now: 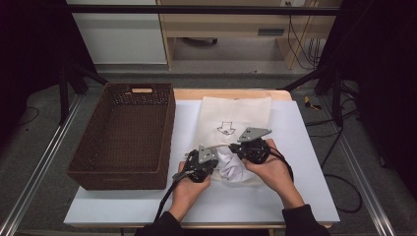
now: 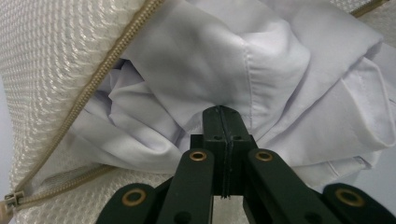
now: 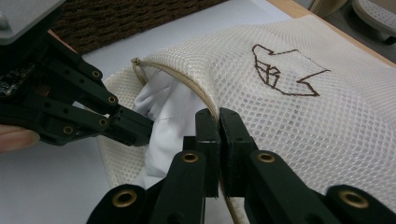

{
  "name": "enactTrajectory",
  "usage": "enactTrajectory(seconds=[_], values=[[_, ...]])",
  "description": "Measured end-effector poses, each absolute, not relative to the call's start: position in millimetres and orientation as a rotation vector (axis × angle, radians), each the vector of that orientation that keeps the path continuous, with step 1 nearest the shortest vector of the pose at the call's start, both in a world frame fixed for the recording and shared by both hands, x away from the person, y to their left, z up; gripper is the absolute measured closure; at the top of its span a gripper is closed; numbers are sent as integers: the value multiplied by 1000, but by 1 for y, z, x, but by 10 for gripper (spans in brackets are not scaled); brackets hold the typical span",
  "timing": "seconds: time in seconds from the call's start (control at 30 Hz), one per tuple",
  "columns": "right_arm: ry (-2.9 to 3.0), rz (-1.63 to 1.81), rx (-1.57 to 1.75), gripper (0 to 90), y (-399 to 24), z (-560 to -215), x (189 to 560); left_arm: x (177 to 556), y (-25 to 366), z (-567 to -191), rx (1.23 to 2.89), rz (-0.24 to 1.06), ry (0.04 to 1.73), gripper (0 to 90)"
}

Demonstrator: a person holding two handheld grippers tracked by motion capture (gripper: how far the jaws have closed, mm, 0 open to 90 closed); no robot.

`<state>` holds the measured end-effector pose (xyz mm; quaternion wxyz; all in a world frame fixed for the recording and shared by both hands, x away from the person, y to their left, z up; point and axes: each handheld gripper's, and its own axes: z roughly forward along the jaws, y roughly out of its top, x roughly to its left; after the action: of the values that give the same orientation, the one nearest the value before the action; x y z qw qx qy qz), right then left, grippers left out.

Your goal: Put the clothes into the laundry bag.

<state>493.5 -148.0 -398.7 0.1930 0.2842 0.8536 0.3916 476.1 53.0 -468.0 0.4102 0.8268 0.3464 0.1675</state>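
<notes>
Left gripper view: our left fingers (image 2: 223, 122) pinch the white shirt (image 2: 261, 70) at the bag (image 2: 51, 60) mouth on the table (image 1: 305, 162). Right fingers (image 3: 218, 122) clamp the bag's zipper edge. Next, probably, push the shirt deeper inside.

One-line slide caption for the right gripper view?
Right gripper clamps the mesh laundry bag's zippered rim while the left gripper grips the white garment at its opening.

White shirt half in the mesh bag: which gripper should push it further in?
Probably left. The left gripper is shut on the white shirt, while the right gripper pinches the mesh bag rim, holding it open.
</notes>
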Motion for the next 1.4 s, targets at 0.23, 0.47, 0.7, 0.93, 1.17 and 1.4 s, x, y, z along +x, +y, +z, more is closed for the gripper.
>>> enactTrajectory(seconds=[0.23,0.47,0.7,0.93,1.17,1.4], values=[[2392,1099,806,876,-149,-399,493,482,50,-469,2077,427,883,900],[2393,1102,815,875,-151,-399,493,490,46,-469,2076,435,889,900],[2393,1107,819,876,-153,-400,494,498,42,-469,2082,441,896,900],[2388,1115,833,876,-157,-400,494,506,39,-469,2080,457,903,900],[2390,1113,837,876,-158,-401,495,511,37,-470,2072,476,913,900],[2395,1103,838,876,-157,-402,495,517,38,-471,2070,495,924,900]])
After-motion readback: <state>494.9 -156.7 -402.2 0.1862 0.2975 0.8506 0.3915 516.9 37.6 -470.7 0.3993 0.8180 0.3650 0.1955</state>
